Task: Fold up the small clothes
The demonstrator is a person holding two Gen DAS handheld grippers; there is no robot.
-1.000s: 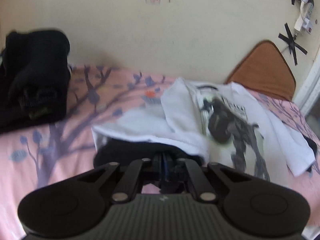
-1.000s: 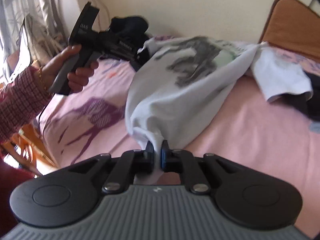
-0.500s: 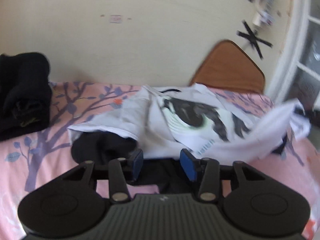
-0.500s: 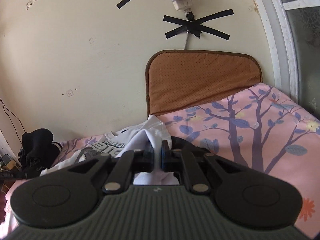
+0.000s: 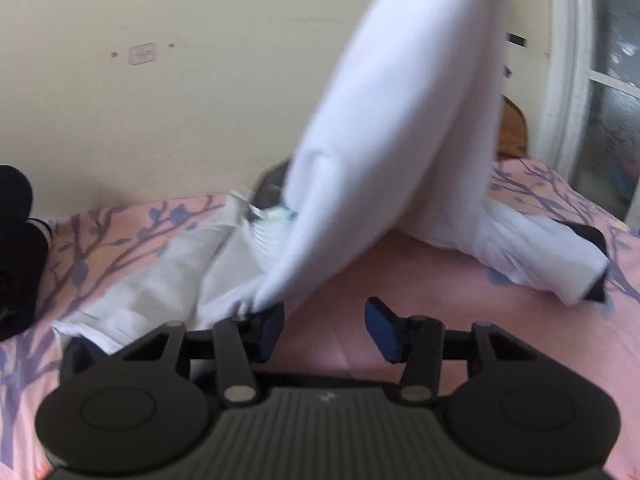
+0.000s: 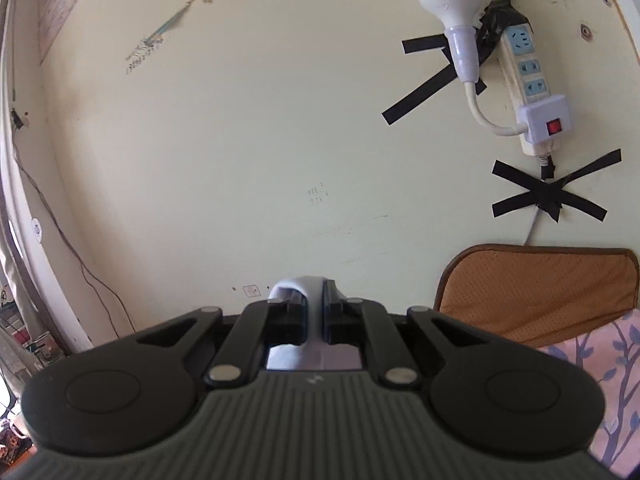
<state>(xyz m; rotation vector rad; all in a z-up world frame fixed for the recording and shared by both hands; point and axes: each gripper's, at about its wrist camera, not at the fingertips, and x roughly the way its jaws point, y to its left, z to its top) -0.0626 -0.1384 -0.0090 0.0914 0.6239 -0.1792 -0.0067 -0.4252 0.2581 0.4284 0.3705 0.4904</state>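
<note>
The white shirt (image 5: pixel 384 128) is stretched steeply from the pink bed sheet (image 5: pixel 360 292) toward the upper right. The right gripper (image 6: pixel 314 304) pinches a fold; the left gripper (image 5: pixel 324 324) is opening, nothing between its pads.

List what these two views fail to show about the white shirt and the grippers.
- White shirt, left wrist view: motion blur; its print is mostly folded out of sight.
- Same view: its raised top runs off the upper edge.
- Right gripper: shut on a fold of it; the rest hangs hidden below the body.
- Left gripper: jaws opening, only bed between them.
</note>
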